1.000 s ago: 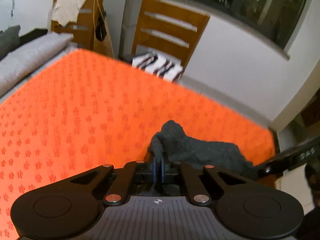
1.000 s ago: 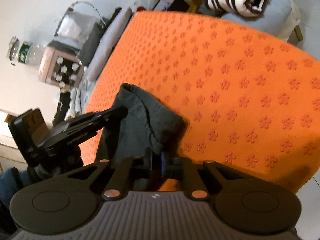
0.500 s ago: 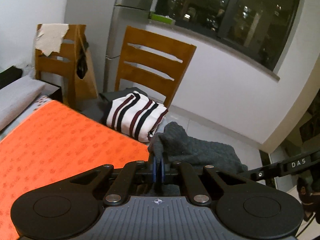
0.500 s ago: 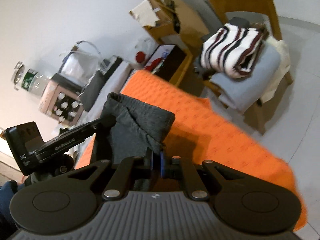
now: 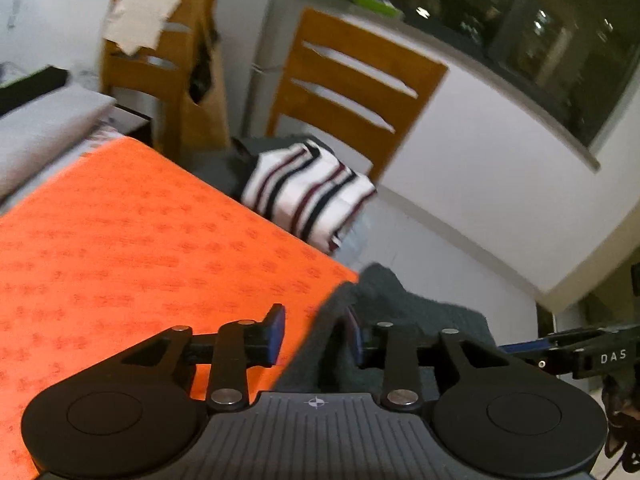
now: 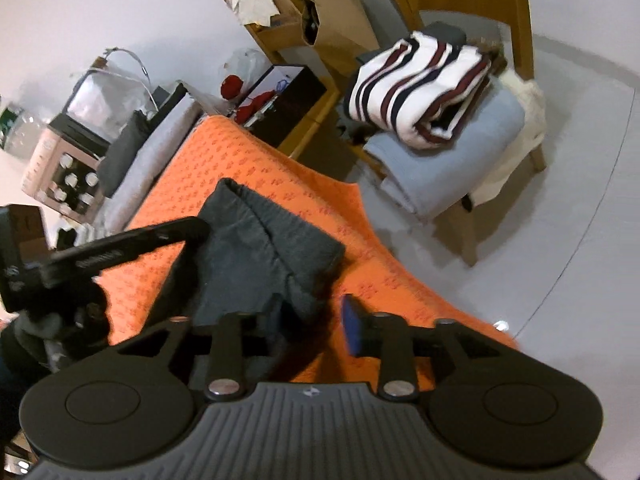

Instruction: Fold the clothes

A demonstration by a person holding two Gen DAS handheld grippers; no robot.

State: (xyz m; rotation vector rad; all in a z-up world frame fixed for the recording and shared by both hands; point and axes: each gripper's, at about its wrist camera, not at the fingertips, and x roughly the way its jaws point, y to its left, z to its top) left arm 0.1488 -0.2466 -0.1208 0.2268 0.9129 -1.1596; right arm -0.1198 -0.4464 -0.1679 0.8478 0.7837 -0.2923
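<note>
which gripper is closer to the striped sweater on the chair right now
Neither clearly, and the views don't settle it. The left gripper and right gripper both stand open at the dark grey garment near the orange table's corner, the striped sweater beyond both.

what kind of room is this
Probably a room in a home, perhaps a bedroom: an orange cover over a bed or table, a wooden chair stacked with folded clothes, and a dark night window.

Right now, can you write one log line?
left claw: opening | right claw: opening | folded dark grey garment: released, on orange mat corner
</note>
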